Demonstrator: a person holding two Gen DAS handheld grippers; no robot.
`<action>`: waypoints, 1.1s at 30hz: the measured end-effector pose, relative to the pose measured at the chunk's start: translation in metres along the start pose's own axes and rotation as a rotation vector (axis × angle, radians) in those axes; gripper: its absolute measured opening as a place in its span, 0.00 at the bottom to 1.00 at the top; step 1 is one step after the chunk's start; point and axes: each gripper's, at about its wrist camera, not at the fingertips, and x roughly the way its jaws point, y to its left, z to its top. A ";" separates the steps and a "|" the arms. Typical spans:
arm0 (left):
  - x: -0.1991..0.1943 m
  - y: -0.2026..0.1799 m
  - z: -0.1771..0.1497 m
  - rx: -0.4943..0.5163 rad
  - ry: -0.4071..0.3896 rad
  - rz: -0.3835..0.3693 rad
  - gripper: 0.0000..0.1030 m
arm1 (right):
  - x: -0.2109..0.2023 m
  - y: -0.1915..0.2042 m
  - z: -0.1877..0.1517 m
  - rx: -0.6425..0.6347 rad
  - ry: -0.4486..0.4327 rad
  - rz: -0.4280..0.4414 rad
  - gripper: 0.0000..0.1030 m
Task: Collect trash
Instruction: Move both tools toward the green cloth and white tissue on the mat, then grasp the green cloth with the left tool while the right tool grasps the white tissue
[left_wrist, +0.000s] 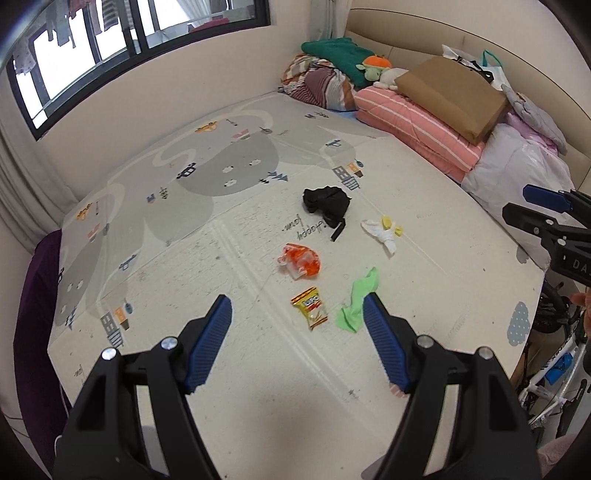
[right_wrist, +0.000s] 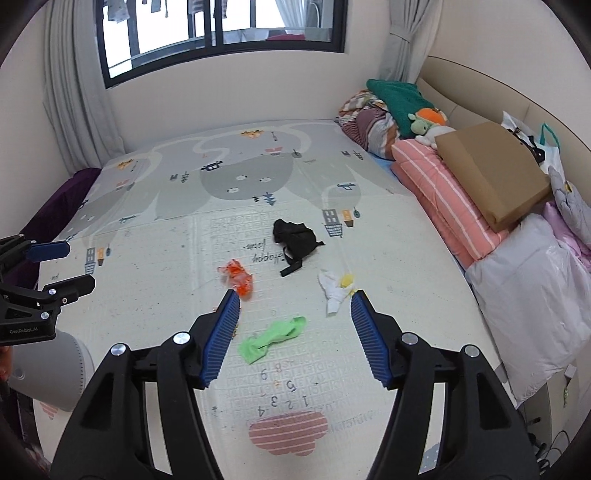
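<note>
The printed cream-and-grey foam play mat (right_wrist: 155, 229) carries cursive black lettering, seen upside down, reading "happy" followed by a second word that looks like "farm". Near its front edge, in the right wrist view, stand inverted digits: 1, 2, 3, 4, 5, 8, 9. The black body of the left gripper (right_wrist: 55, 266) bears "GenRobot.AI". The black body of the right gripper (left_wrist: 532, 206) shows "DA", then cut off. The small yellow-and-red snack packet (left_wrist: 310, 308) has print too small to read.

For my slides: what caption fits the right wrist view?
Open right gripper above a play mat strewn with green, orange, white and black scraps.
</note>
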 end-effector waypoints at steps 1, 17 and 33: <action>0.012 -0.006 0.006 0.005 0.004 -0.010 0.71 | 0.009 -0.010 0.000 0.012 0.004 -0.004 0.60; 0.214 -0.093 0.022 0.123 0.125 -0.125 0.72 | 0.213 -0.090 -0.032 0.094 0.153 0.009 0.60; 0.363 -0.123 -0.041 0.219 0.239 -0.176 0.71 | 0.375 -0.085 -0.078 0.066 0.223 0.018 0.60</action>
